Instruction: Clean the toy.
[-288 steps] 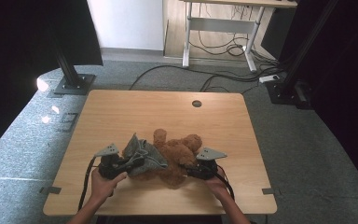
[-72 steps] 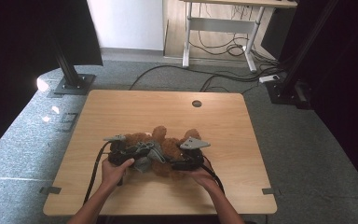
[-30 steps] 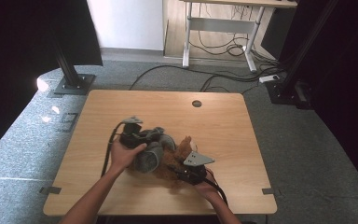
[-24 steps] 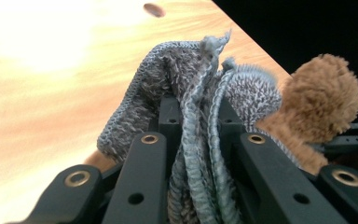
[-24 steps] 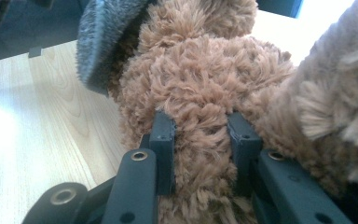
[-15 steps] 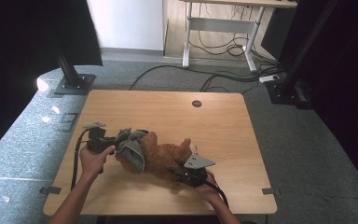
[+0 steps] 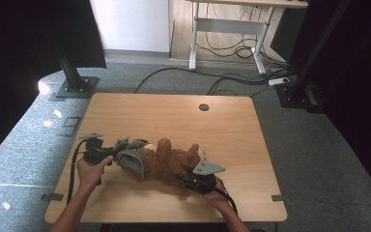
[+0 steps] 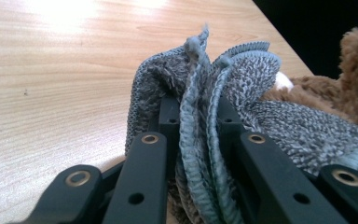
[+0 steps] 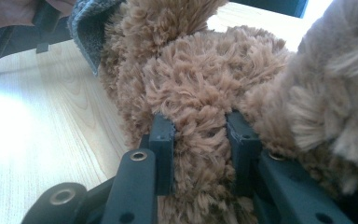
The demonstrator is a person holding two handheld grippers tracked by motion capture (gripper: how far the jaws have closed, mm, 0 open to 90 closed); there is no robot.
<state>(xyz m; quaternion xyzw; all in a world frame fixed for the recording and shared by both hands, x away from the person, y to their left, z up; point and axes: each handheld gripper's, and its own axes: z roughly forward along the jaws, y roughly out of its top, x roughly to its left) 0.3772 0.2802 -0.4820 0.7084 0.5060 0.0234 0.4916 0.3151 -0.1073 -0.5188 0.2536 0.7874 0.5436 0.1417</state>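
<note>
Undressing looks like the work in hand, judging by how things lie: a fluffy brown plush teddy bear (image 7: 171, 162) sprawls on the near half of the pale wooden worktop (image 7: 174, 113), and a grey knitted garment with a light blue ribbed hem (image 7: 131, 158) sits bunched at the bear's left end, toward the person's left. The left claw (image 7: 110, 155) is clamped on that garment; in the left gripper view its black jaws pinch a fold of the ribbed hem (image 8: 200, 116), the knit spilling up and over them, with brown fur and a small white patch just beyond. The right claw (image 7: 186, 180) is clamped on the bear itself, and the right gripper view has a tuft of brown pile (image 9: 198, 126) squeezed between the two jaws, which serves, I judge, to anchor the toy while the other hand pulls. As for progress, most of the bear's body shows bare fur in the high view, and the knit covers only its left end, so the garment seems largely worked off but not yet free: part of it is wrapped around or lying against the toy, and I cannot tell which. What remains, by my reading, is drawing the knit clear of the bear and setting both down apart on the worktop
</note>
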